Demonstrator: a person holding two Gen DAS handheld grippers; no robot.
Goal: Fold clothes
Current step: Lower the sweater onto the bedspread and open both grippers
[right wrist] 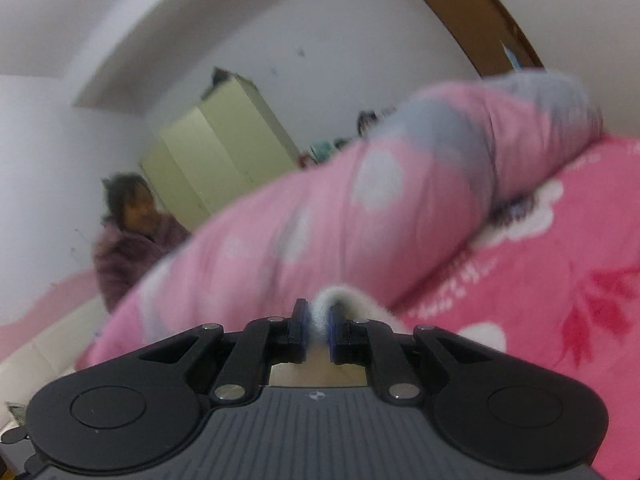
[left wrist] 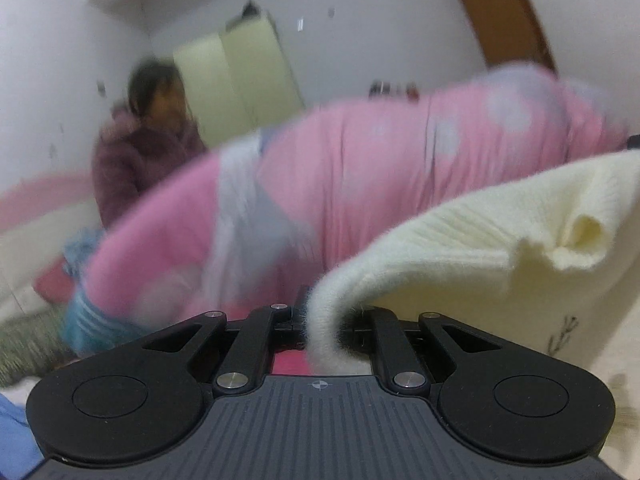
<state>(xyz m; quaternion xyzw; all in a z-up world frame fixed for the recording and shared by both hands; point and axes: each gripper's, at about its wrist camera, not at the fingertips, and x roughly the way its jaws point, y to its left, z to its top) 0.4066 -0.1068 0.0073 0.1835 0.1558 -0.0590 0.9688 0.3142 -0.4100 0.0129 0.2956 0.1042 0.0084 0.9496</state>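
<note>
your left gripper (left wrist: 320, 328) has its jaws drawn nearly together on a fold of the cream knit sweater (left wrist: 500, 240), which rises out of the pinch, drapes over the right-hand finger linkage and spreads wide up toward the right edge of the left wrist view, its ribbed hem curling into a small lip near the top right. your right gripper (right wrist: 318, 328) is likewise pressed in on the same cream knit, a narrow fuzzy edge (right wrist: 332, 300) of it standing up between the blue-faced pads (right wrist: 305, 326) and trailing off to the right behind the finger. so the garment hangs between your two hands, held at both ends, in front of a rolled pink quilt (right wrist: 360, 232) with pale round spots that runs across both views. to the right in the right wrist view lies a bright pink bedsheet (right wrist: 560, 300) with white and red flower print. behind the quilt a person in a fuzzy purple jacket (left wrist: 140, 160) sits at the left, blurred, and a pale yellow-green wardrobe (right wrist: 224, 148) stands against the white wall, with a brown door frame (right wrist: 472, 12) curving in at the top right. both views are smeared with motion blur, so finer detail on the quilt cannot be made out.
</note>
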